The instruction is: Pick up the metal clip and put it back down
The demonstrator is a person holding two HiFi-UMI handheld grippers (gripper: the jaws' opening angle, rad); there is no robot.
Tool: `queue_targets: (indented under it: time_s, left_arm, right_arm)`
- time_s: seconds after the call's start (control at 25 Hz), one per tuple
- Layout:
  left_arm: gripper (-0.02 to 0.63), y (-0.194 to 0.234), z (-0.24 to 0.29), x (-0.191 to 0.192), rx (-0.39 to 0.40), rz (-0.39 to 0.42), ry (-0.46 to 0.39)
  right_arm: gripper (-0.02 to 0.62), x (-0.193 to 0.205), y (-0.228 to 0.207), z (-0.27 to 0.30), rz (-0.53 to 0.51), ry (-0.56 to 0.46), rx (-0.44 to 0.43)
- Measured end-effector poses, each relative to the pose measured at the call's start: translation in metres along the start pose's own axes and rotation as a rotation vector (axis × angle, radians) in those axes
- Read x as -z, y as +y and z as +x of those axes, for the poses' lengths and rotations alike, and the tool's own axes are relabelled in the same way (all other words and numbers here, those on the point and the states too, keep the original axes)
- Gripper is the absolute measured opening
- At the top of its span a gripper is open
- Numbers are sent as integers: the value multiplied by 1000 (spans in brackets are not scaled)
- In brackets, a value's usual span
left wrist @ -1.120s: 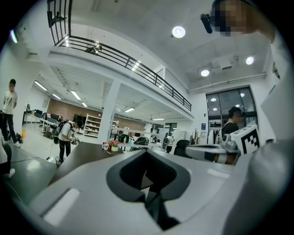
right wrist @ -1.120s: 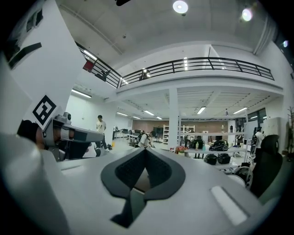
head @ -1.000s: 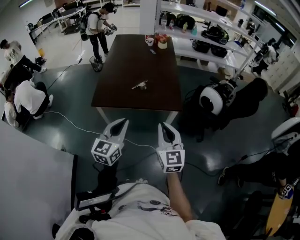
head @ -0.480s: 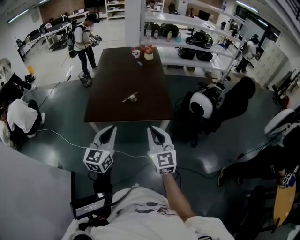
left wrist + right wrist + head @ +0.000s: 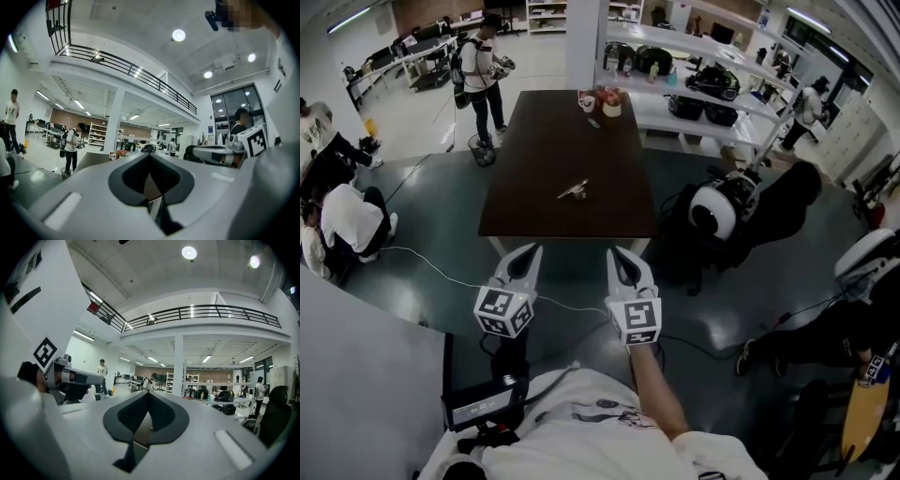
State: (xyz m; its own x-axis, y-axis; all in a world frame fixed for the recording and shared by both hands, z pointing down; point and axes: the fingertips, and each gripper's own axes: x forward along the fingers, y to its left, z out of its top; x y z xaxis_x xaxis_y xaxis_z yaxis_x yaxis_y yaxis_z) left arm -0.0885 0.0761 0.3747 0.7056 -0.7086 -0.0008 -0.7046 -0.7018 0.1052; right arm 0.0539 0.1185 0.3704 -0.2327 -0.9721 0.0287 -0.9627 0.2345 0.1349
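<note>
The metal clip [image 5: 575, 189] lies small and silvery near the middle of the dark brown table [image 5: 534, 211], seen only in the head view. My left gripper [image 5: 532, 251] and right gripper [image 5: 619, 253] are held side by side over the floor, short of the table's near edge and pointing at it. Both are shut and hold nothing. In the left gripper view the left gripper [image 5: 150, 157] has its jaws meeting at the tips. The right gripper [image 5: 149, 393] shows the same in the right gripper view.
Cups and small items [image 5: 602, 101] stand at the table's far end. A chair with a white round object [image 5: 717, 208] sits right of the table, before white shelves [image 5: 712, 84]. A person [image 5: 480, 66] stands far left, others sit at the left [image 5: 352, 216]. A cable [image 5: 441, 262] crosses the floor.
The head view has swayed a little. Both grippers stay shut and side by side, short of the table. The clip lies where it was.
</note>
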Motion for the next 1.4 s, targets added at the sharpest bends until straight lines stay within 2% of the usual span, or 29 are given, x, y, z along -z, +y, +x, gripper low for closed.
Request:
queue_targets:
  time_s: [1.4]
  left_arm:
    - [-2,2,-18,4,0,-35,-7]
  right_arm:
    - [-2,5,14,-11,3,23,8]
